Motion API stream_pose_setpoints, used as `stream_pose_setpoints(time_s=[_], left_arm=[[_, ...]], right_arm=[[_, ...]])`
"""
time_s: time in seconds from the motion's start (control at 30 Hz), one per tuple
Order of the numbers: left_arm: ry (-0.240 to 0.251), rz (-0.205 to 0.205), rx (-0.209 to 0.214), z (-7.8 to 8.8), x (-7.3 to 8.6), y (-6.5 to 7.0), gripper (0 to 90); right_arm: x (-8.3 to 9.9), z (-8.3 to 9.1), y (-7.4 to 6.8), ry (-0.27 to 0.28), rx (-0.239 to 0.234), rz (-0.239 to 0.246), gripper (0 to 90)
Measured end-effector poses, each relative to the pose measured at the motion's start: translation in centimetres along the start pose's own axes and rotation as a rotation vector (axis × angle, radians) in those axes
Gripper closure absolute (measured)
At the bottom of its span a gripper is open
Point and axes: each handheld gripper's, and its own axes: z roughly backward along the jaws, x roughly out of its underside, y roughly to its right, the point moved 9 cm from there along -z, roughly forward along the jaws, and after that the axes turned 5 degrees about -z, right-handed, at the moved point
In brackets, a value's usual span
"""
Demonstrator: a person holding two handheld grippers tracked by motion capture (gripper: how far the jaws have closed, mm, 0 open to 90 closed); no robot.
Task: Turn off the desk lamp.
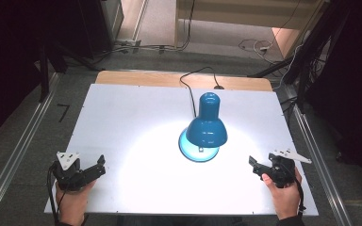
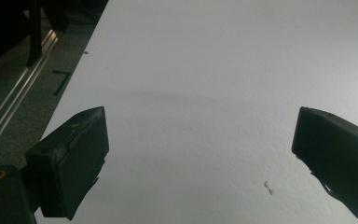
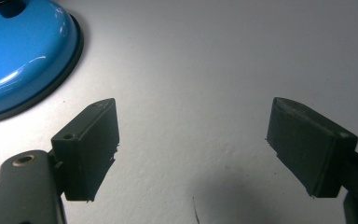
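The blue lamp (image 1: pixel 206 127), lit at mid-tabletop (image 1: pixel 122 117) between the released left gripper (image 1: pixel 100 165) and right gripper (image 1: pixel 253 165), looks glossy, slippery and probably base-heavy, so its narrow neck seems the safest hold.

A white tabletop (image 1: pixel 136 122) lies on a wooden board whose bare edge (image 1: pixel 141 77) shows along its far side, and a bright pool of light falls on the middle of the white surface. Metal rails (image 1: pixel 16 155) run along both sides of the table over grey carpet (image 1: pixel 75 80), with a small black mark (image 1: pixel 63 112) on the floor just left of the tabletop. Beyond the far edge, loose cables (image 1: pixel 254 46) trail across the floor near pale wooden furniture (image 1: pixel 245 12), and dark stands (image 1: pixel 306 56) rise at the right.
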Motion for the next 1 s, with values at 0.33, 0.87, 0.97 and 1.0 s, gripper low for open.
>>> stream_pose_setpoints(time_s=[0.33,0.87,0.97,1.0], left_arm=[[-0.001,0.000,0.000,0.0,0.0,0.0,4.4],[-0.002,0.001,0.000,0.0,0.0,0.0,4.5],[-0.002,0.000,0.000,0.0,0.0,0.0,4.4],[-0.002,0.001,-0.001,0.0,0.0,0.0,4.5]], right_arm=[[0.0,0.0,-0.9,0.002,-0.013,0.025,15.6],[-0.3,-0.1,-2.3,0.014,-0.050,0.029,15.5],[-0.3,-0.1,-2.5,0.015,-0.051,0.035,15.5],[-0.3,-0.2,-2.7,0.016,-0.056,0.037,15.6]])
